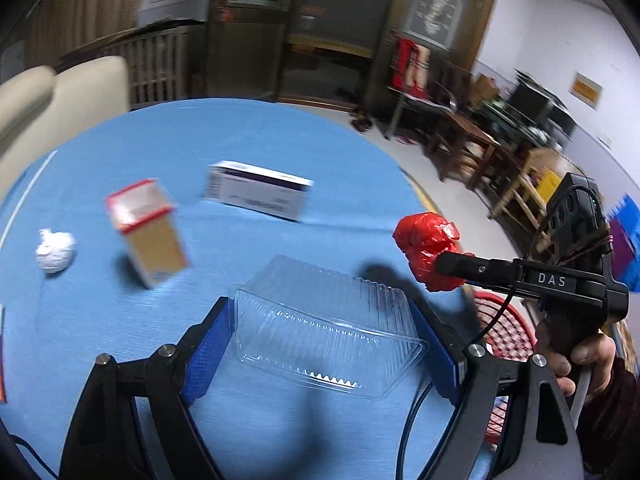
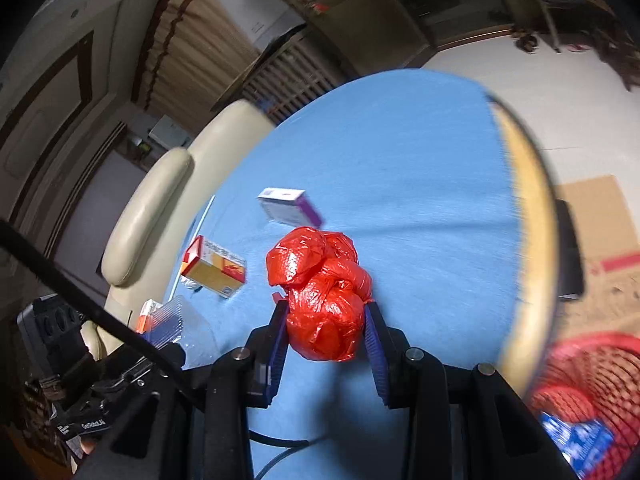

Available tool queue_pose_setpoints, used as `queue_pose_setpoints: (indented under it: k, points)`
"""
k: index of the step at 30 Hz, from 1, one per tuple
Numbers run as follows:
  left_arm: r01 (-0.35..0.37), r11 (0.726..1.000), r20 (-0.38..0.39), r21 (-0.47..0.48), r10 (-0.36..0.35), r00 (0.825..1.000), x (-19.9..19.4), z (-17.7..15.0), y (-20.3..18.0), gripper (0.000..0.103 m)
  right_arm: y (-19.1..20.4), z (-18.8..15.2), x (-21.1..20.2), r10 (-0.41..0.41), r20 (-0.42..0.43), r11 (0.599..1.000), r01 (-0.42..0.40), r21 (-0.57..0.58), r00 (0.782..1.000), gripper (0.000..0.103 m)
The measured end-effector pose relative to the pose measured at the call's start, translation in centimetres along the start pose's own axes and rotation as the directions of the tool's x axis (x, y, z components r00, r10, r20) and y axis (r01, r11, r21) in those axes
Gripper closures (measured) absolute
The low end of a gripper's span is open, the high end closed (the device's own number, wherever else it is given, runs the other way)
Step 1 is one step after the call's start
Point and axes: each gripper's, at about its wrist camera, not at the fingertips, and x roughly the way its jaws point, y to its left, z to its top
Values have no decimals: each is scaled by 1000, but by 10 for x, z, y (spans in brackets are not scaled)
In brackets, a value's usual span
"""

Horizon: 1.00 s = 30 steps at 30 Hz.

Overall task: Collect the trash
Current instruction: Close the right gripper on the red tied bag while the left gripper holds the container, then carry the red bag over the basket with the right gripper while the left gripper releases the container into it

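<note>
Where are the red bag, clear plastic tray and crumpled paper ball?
red bag (image 2: 326, 300), right wrist view, middle of the bundle.
clear plastic tray (image 1: 326, 326), left wrist view, ribbed side wall.
crumpled paper ball (image 1: 55, 251), left wrist view, centre.

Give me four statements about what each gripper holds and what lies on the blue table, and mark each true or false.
1. The right gripper grips a red plastic bag. True.
2. The left gripper is empty. False: a clear plastic container sits between its fingers.
3. A crumpled white paper ball lies on the blue table. True.
4. The red basket stands on the table. False: it is beyond the table's edge.
</note>
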Motion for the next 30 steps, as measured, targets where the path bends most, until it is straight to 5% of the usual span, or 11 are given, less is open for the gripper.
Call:
queue_pose_setpoints:
  k: [10, 25, 30]
  points:
    - [67, 998, -15, 18, -67, 998, 0, -8, -72, 16, -53, -39, -90, -63, 63, 996, 59, 67, 996, 64]
    - [67, 983, -30, 170, -63, 998, -15, -35, -164, 16, -71, -80, -169, -73, 166, 996, 63, 64, 983, 64]
    - [18, 969, -15, 245, -15, 1000, -22, -37, -191, 16, -72, -92, -190, -87, 185, 995, 77, 59, 979, 64]
